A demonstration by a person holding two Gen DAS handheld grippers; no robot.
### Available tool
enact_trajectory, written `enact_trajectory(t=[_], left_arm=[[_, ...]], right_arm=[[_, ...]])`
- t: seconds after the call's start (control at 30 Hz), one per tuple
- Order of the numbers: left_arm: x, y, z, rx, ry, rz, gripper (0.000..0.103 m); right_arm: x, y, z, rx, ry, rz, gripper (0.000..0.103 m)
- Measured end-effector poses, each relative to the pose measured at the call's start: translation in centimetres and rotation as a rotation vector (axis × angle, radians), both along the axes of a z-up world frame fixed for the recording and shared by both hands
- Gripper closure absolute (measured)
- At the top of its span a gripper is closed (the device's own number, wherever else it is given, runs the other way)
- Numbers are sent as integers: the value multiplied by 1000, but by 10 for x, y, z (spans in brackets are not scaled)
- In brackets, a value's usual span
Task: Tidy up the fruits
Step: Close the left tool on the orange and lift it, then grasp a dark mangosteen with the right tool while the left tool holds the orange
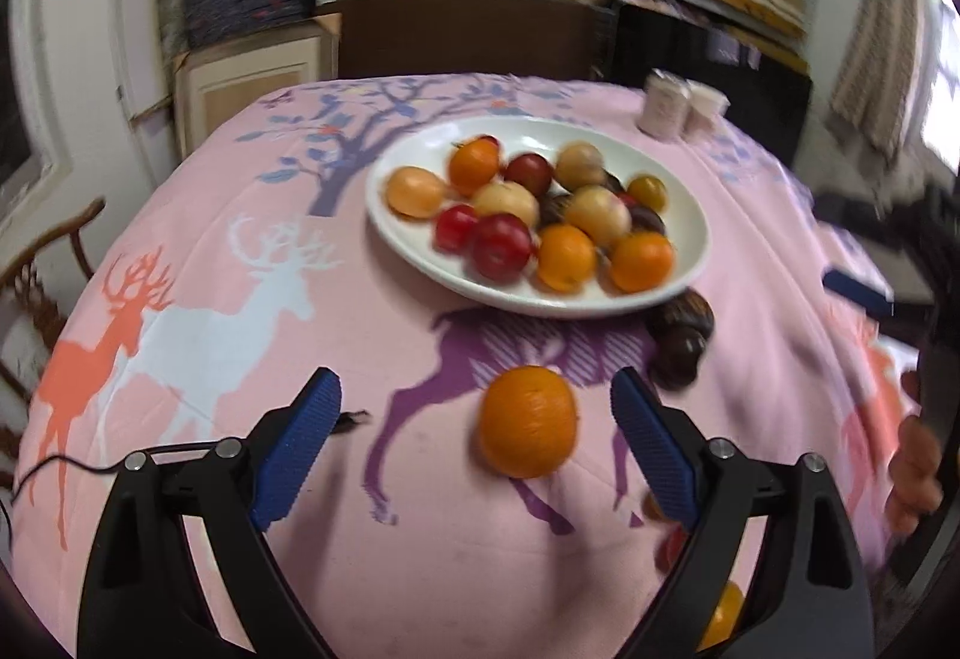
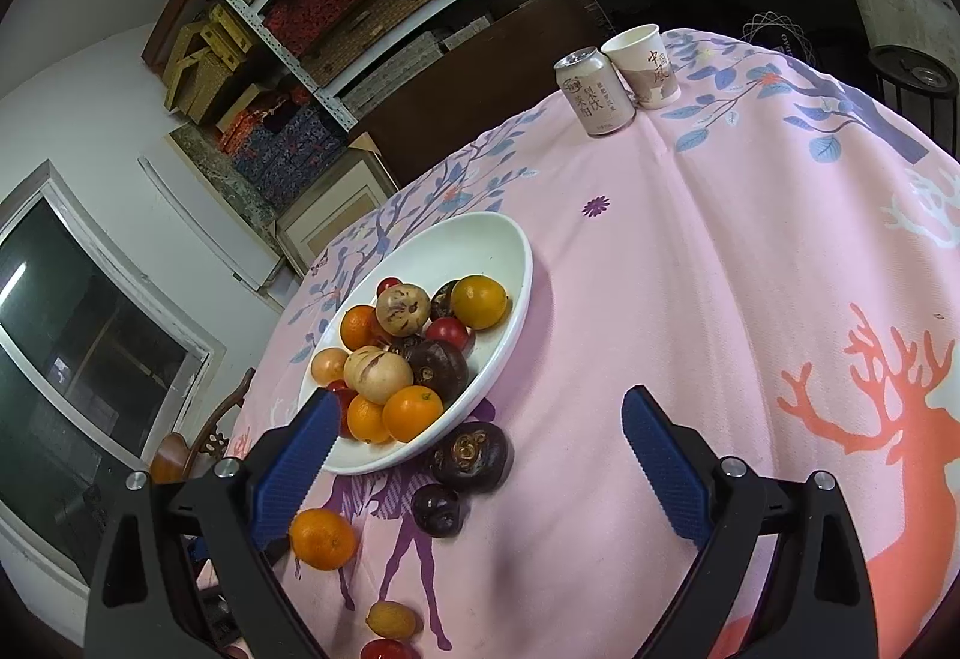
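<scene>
Left gripper point(image 1: 474, 407) gapes wide around a loose round orange point(image 1: 527, 422) (pads clear of it); right gripper point(image 2: 477, 443) released too, beside the white oval ceramic bowl point(image 2: 510, 263) mid-table.

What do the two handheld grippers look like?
Both the left gripper and the right gripper share one design: black angular plastic frames with silver round pivot bolts, and two blue fingers with ribbed, textured pads. A thin black cable trails beside the left one.

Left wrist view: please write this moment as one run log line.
left gripper: open, orange between fingers, untouched | right gripper: open, empty | bowl: holds fruits | mangosteens: loose on tablecloth
</scene>
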State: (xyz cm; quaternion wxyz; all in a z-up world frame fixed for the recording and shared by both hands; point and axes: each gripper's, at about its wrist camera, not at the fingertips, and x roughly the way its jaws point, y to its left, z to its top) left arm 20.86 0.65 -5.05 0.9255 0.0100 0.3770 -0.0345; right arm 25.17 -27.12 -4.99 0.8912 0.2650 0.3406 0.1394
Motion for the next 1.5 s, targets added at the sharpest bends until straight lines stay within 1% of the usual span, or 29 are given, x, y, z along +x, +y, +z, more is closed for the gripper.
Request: enact_trajectory(t=[0.1,0.13,0.27,0.33,0.4,0.5,0.63,0.7,0.77,0.93,1.0,1.07,1.13,1.17,1.23,1.27,1.33,1.43,1.5], left_arm=[[-2,-8,-7,20,28,-31,14],[0,-9,-11,18,56,-39,14],[-1,-7,-21,24,109,-37,15],[-4,-8,-24,11,124,-56,25],[-9,-10,-27,0,134,-82,32],[-18,-15,-30,12,140,-106,36],[-25,-18,-31,-5,148,-139,47],[-27,-18,-34,-23,171,-161,51],[-30,-19,-34,-31,173,-175,58],[-27,-17,-34,-50,173,-170,58],[-25,-13,-33,-50,167,-147,58],[-21,-2,-32,-68,161,-101,58],[-17,10,-31,-70,154,-42,58],[-15,14,-31,-74,156,-23,58],[-12,19,-31,-91,164,-10,58],[-12,20,-31,-94,164,-8,58],[-13,19,-30,-86,155,-8,58],[-14,17,-29,-75,151,-14,58],[-14,17,-30,-78,152,-14,58]], right_arm=[[0,2,1,-5,-1,3,7],[0,2,0,-6,-1,3,7],[1,2,-1,-3,10,5,7],[1,2,-1,-3,10,8,7],[0,4,1,-14,2,10,7],[0,6,1,-33,-1,10,7],[0,5,0,-35,2,5,7],[0,7,-1,-46,0,6,7],[1,9,-1,-56,2,9,7],[2,20,-2,-102,5,45,7],[1,28,-2,-138,-4,63,7],[1,38,-5,-182,1,90,7],[2,50,-12,-245,19,110,7],[2,58,-15,-294,26,123,7],[0,70,-18,-372,21,145,7],[-1,73,-19,-394,20,151,7],[-2,81,-24,-431,26,179,7],[-2,90,-28,-491,34,186,7],[-3,90,-29,-504,34,181,7]])
